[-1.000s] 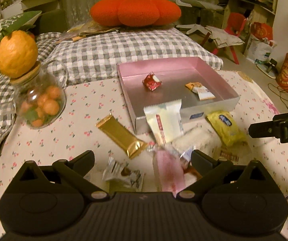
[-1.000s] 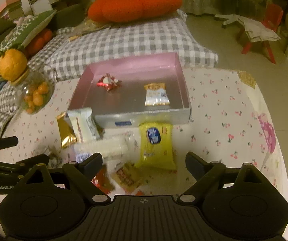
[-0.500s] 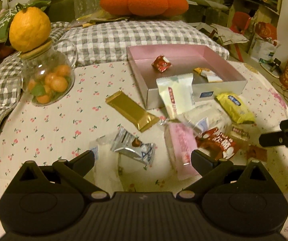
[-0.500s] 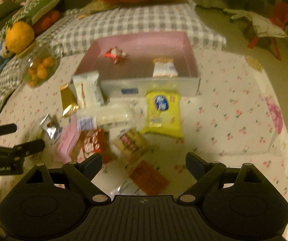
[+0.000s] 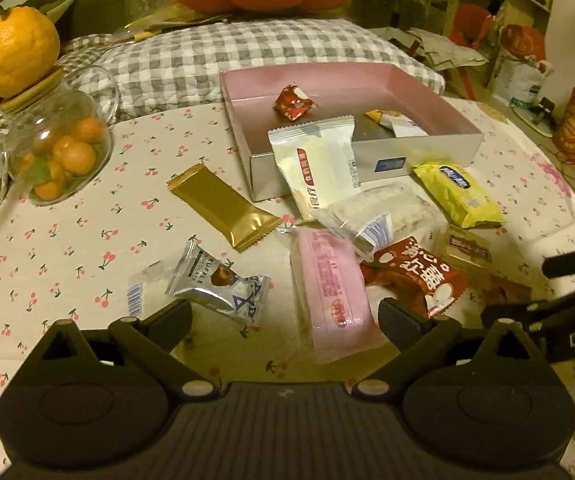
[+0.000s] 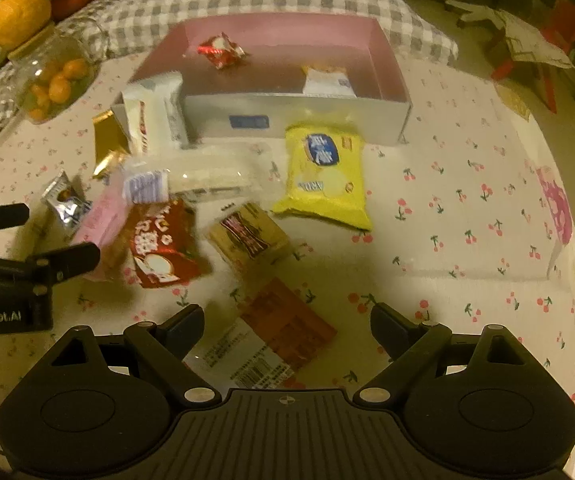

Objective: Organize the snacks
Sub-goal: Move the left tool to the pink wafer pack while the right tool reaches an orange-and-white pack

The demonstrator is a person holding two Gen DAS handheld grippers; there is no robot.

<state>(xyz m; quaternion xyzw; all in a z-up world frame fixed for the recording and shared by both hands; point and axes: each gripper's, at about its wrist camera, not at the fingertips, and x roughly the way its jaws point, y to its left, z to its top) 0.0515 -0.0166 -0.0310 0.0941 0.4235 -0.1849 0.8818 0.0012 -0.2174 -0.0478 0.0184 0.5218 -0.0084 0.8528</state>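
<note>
Step in hand: reach for loose snacks near the pink box (image 5: 439, 142); left gripper (image 5: 283, 316), jaws wide but just narrowing, straddled the pink packet (image 5: 331, 288); right gripper (image 6: 287, 320), open, empty, over the orange packet (image 6: 283, 332); next judged: lower, close.

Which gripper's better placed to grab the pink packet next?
Left. The pink packet lies between the open left gripper fingers; the right gripper hovers over the orange packet.

Both wrist views angled steeply down, close over table, sharing snack pile (image 5: 367, 248), seemingly pink box (image 6: 391, 60)
</note>
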